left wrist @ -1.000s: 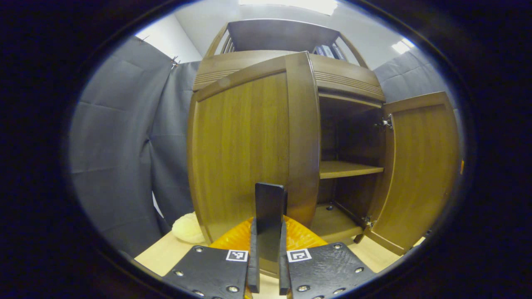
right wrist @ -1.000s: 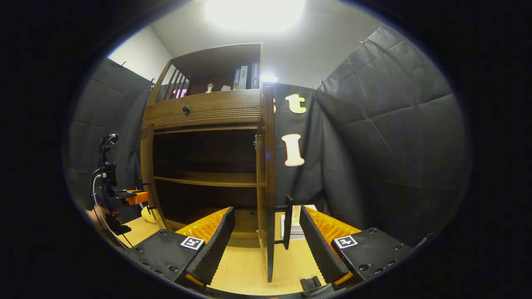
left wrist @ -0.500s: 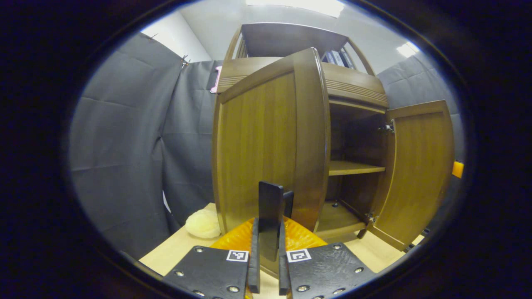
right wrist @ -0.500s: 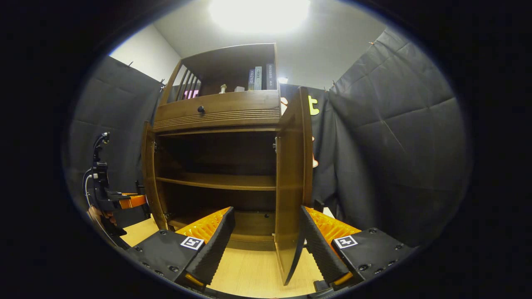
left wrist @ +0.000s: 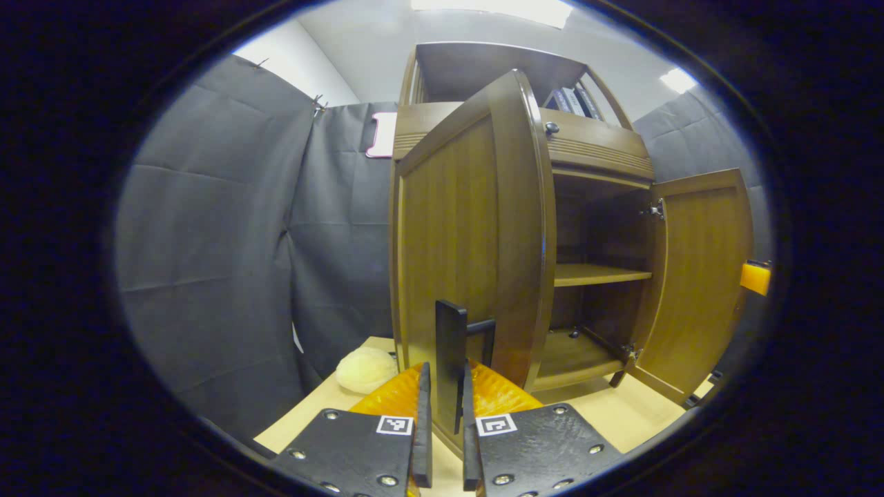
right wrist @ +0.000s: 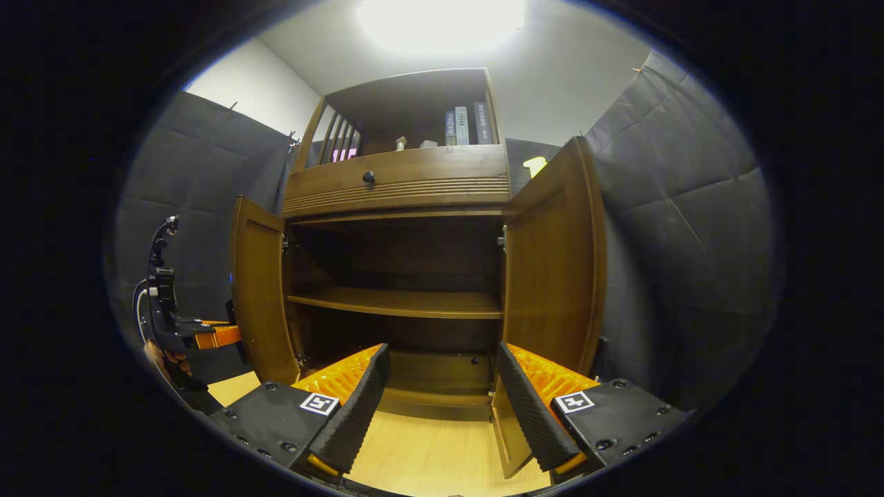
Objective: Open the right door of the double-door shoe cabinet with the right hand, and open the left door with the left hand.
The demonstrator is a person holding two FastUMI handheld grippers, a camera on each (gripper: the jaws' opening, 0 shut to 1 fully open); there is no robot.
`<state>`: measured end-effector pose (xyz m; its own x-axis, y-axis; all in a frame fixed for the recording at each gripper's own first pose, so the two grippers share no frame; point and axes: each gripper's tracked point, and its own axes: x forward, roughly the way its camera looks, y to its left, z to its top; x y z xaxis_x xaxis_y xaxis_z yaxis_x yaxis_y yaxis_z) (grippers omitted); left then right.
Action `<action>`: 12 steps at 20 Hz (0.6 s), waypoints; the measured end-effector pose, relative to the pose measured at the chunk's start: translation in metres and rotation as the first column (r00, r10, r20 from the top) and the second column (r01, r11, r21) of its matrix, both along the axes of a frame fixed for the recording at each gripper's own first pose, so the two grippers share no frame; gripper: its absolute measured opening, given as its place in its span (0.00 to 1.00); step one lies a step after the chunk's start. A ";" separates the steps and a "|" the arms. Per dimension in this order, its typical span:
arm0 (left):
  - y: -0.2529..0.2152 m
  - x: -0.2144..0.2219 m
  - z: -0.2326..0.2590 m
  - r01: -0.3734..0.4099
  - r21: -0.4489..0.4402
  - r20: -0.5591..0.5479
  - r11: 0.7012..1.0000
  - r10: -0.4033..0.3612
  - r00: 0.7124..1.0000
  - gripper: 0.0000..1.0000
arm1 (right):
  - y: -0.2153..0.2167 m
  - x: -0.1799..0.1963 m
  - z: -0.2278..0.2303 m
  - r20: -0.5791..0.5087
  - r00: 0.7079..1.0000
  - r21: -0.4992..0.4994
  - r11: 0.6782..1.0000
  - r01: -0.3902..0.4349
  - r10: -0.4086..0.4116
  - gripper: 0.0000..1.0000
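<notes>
Left tool [left wrist: 442, 442]: clenched on the left door's handle [left wrist: 450, 359].
Right tool [right wrist: 442, 407]: released, fingers spread, off the right door [right wrist: 552, 276].
Doors: left door [left wrist: 469, 235] and right door swung out from the cabinet [right wrist: 400, 186].
Risk: pulling off the hinge's arc could slip the handle or drag the cabinet across the tabletop [right wrist: 435, 449].

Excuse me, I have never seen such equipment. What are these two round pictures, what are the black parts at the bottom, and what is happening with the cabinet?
Each picture comes from a camera riding on a hand-held gripper; a person holds one in each hand. The black parts below are each gripper's own jaws. In the left gripper view, the left gripper is shut on the dark handle of the left door. In the right gripper view, the right gripper is open, holding nothing, beside the open right door. The cabinet stands on a pale wooden surface, where a cream lump lies.
</notes>
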<state>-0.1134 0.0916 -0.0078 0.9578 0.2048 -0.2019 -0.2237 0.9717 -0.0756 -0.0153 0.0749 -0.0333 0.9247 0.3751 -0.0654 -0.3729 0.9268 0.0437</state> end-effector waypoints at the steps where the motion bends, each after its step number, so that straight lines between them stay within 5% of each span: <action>1: 0.003 -0.002 -0.002 -0.001 0.005 -0.003 1.000 0.001 1.000 0.21 | 0.005 0.001 -0.001 -0.001 1.000 -0.002 1.000 -0.008 0.008 0.98; 2: 0.008 -0.004 -0.003 -0.005 0.008 -0.006 1.000 0.005 1.000 0.15 | 0.011 0.002 -0.001 -0.002 1.000 -0.001 1.000 -0.016 0.016 0.98; 9: 0.039 -0.018 -0.005 -0.061 0.024 -0.018 0.998 0.061 0.998 0.22 | 0.038 0.001 -0.005 -0.009 0.999 -0.002 0.999 -0.034 0.034 0.92; 12: 0.060 -0.027 -0.008 -0.075 0.009 -0.019 0.997 0.076 0.997 0.14 | 0.045 0.008 -0.004 -0.021 0.999 -0.009 0.999 -0.031 0.030 0.98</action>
